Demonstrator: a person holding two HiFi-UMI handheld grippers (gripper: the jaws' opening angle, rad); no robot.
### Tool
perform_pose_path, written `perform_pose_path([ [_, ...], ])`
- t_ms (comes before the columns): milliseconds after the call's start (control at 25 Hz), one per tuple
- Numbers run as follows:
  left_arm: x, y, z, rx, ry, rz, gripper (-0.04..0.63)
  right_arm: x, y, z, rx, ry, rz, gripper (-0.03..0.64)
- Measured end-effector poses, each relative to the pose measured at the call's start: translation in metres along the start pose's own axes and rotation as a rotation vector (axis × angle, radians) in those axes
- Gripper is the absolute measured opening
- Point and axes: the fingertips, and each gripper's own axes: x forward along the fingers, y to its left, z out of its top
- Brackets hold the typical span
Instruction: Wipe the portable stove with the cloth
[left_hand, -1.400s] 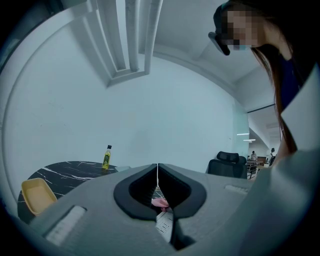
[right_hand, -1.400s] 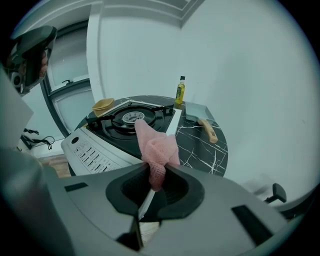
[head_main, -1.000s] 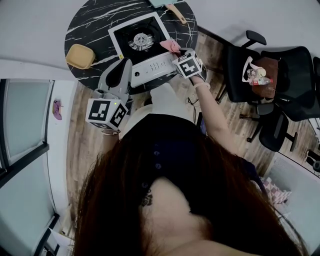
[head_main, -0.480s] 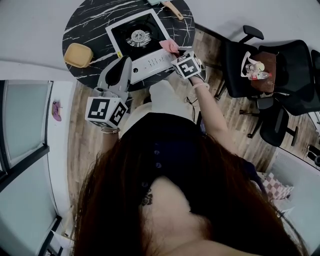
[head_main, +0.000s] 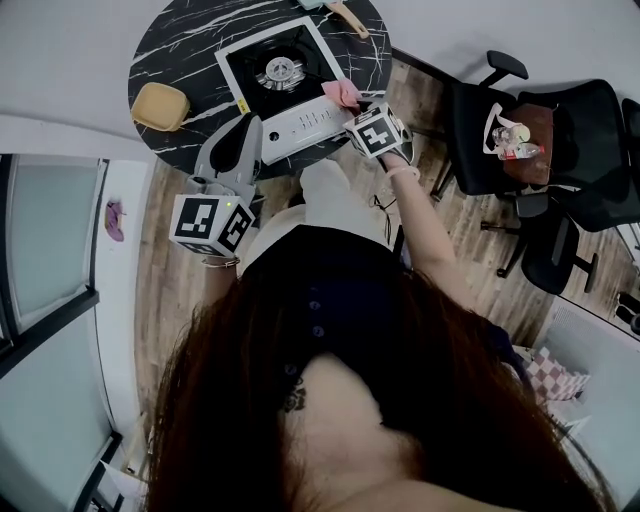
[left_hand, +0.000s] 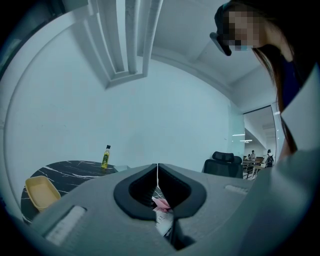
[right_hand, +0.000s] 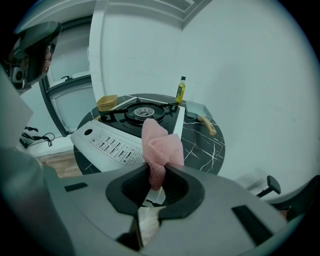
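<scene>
The portable stove (head_main: 262, 62), white with a black burner top, sits on a round black marble table (head_main: 180, 45). A pink cloth (head_main: 343, 92) hangs at the stove's right front edge, and my right gripper (head_main: 352, 106) is shut on it. In the right gripper view the cloth (right_hand: 161, 145) sticks up out of the right gripper (right_hand: 156, 172), with the stove (right_hand: 112, 142) just beyond to the left. My left gripper (head_main: 250, 128) hovers at the table's near edge, left of the stove front. In its own view the left gripper (left_hand: 157, 170) is shut and holds nothing.
A yellow dish (head_main: 160, 108) lies on the table left of the stove. A cleaver with a wooden handle (right_hand: 201, 118) and a small yellow bottle (right_hand: 180, 90) stand behind the stove. Black office chairs (head_main: 520, 140) are to the right on the wooden floor.
The head view has shifted slightly. Both grippers and the cloth stay in about the same places by the stove.
</scene>
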Motion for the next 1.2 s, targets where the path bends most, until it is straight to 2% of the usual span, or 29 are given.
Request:
perform_pose_path([
  [440,-0.007,-0.002,-0.002,0.003,-0.002,0.013,0.017,-0.004,0.014,-0.002,-0.009,0.001,0.026,0.052],
  [1200,-0.025,0.015,-0.008,-0.007,-0.017,0.105,0.017,0.003,0.049,0.013,-0.051,-0.048,0.088,0.052],
])
